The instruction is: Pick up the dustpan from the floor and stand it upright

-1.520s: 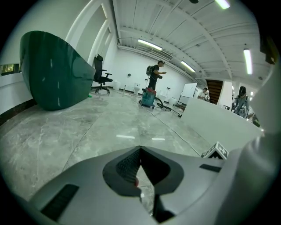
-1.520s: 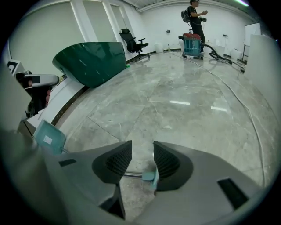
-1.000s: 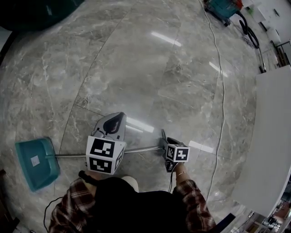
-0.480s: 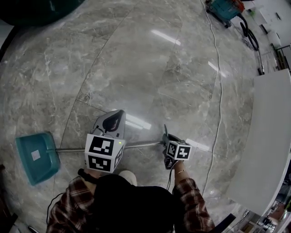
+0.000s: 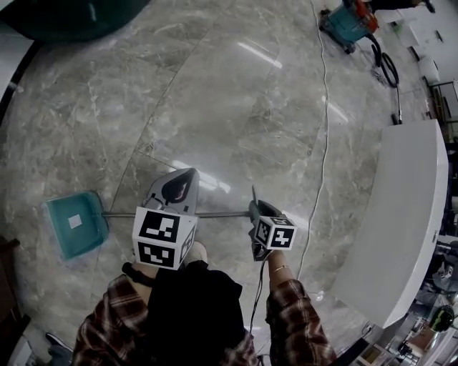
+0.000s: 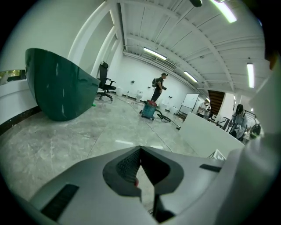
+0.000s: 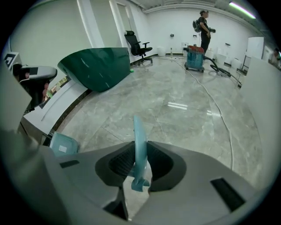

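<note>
The teal dustpan (image 5: 75, 224) shows at the left of the head view, and its thin metal rod (image 5: 222, 213) runs right to my right gripper (image 5: 252, 208). In the right gripper view that gripper (image 7: 139, 147) grips the teal handle end (image 7: 139, 132) between its pads; the jaws are opening slightly, and the pan (image 7: 63, 144) shows low on the left. I cannot tell whether the pan touches the floor. My left gripper (image 5: 190, 174) hovers over the rod's middle. In its own view the left gripper (image 6: 140, 148) has its tips together and nothing between them.
A big dark green curved shell (image 5: 71, 18) lies at the far left. A white counter (image 5: 401, 214) runs along the right. A cable (image 5: 322, 107) crosses the marble floor to a teal vacuum (image 5: 347, 21). A person (image 6: 158, 88) and an office chair (image 6: 105, 81) are far off.
Both grippers have risen. The right one has closed on the handle end and brought it up. In the head view the pan has shifted up and to the right.
</note>
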{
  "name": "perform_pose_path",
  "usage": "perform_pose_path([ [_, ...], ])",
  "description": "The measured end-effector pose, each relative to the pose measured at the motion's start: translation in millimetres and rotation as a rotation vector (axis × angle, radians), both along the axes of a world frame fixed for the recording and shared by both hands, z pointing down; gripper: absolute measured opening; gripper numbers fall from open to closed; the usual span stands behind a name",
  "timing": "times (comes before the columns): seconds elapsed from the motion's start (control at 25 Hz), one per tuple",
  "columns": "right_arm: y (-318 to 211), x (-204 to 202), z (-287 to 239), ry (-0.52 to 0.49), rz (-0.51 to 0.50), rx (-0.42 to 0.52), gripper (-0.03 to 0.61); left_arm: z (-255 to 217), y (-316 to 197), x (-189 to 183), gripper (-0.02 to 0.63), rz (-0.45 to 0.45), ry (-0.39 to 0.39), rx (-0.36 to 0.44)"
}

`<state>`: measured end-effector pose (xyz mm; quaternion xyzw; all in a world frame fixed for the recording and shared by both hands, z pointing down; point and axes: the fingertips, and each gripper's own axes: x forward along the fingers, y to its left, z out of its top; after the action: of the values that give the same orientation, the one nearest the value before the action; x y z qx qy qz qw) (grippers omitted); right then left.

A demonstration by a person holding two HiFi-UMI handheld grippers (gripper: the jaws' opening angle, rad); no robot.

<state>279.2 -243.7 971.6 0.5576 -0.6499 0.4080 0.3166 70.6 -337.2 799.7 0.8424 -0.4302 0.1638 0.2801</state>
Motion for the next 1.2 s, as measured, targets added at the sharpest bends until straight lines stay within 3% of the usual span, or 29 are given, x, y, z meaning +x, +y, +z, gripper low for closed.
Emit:
perform_pose_path([
  [0.36, -2, -59, -172, 0.069, -0.114, -0.023, 0.101, -197, 13, -50, 0.011, -0.08, 0.012, 0.042],
  [0.52, -7, -102, -229, 0.037, -0.133, -0.018, 0.11, -265, 15, -85, 0.011, -0.138, 0.004, 0.056],
  [0.76, -12, -172, -290, -0.067, -0.169, 0.026, 0.12, -332, 26, -147, 0.011, -0.256, -0.007, 0.092],
  [1.2, -4, -346, -390, -0.139, -0.444, 0.085, 0.121, -402, 120, -327, 0.011, -0.627, -0.016, 0.089],
])
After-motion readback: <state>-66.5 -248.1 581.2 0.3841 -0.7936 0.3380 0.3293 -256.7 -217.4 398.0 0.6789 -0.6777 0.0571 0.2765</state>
